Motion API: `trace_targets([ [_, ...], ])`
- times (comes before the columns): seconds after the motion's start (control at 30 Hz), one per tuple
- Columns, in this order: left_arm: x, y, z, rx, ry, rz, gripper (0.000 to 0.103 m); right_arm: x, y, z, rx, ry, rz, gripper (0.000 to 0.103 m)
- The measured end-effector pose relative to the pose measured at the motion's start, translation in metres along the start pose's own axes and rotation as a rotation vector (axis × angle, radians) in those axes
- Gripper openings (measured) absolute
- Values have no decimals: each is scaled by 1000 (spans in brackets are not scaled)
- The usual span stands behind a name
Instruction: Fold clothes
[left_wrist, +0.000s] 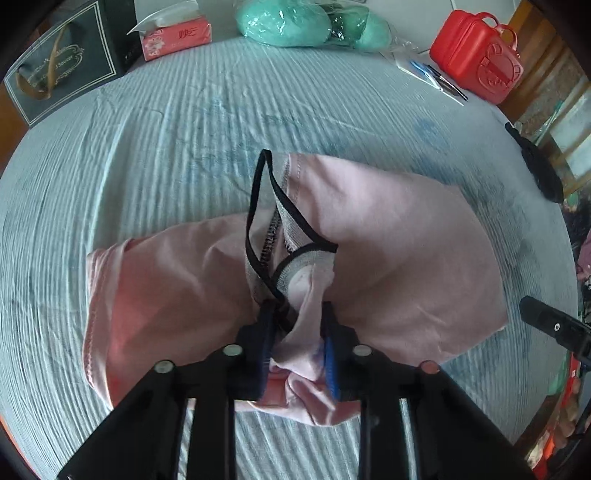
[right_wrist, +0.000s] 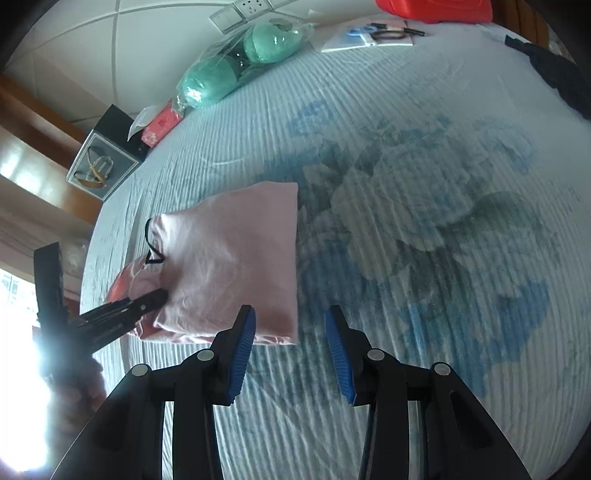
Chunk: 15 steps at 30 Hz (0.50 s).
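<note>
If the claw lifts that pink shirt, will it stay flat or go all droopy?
Probably droopy: the pink shirt already bunches into soft folds where the left claw pinches it. It looks thin, so likely light. Its loose black strap would likely dangle.

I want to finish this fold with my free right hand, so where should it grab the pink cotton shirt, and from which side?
Grip the pink cotton shirt at its near right corner, coming from the bare striped bedsheet on its right. That corner lies flat and free with a clean edge. The left gripper already pinches the bunched collar side, and the right gripper hangs open just beside the corner.
</note>
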<state>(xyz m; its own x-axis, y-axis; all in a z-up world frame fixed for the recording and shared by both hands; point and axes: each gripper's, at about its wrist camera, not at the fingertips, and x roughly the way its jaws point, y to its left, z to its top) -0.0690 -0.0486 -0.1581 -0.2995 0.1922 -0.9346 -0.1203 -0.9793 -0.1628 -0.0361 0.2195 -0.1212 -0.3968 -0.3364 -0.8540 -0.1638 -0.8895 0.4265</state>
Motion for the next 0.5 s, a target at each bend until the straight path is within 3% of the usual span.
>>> trace_targets([
  [0.13, -46, 12, 2, -30, -90, 1, 6, 2, 5, 3, -24, 4, 18, 40],
  [0.23, -92, 24, -4, -26, -176, 35, 6, 1, 12, 6, -50, 2, 34, 40],
  [0.3, -100, 37, -8, -30, -184, 84, 6, 3, 17, 9, -63, 6, 46, 41],
  [0.43, -61, 61, -20, -68, -21, 125, 15, 14, 29, 10, -87, 40, 45, 41],
  [0.5, -57, 66, -26, -86, -2, 115, 16, 17, 35, 11, -103, 53, 47, 41],
])
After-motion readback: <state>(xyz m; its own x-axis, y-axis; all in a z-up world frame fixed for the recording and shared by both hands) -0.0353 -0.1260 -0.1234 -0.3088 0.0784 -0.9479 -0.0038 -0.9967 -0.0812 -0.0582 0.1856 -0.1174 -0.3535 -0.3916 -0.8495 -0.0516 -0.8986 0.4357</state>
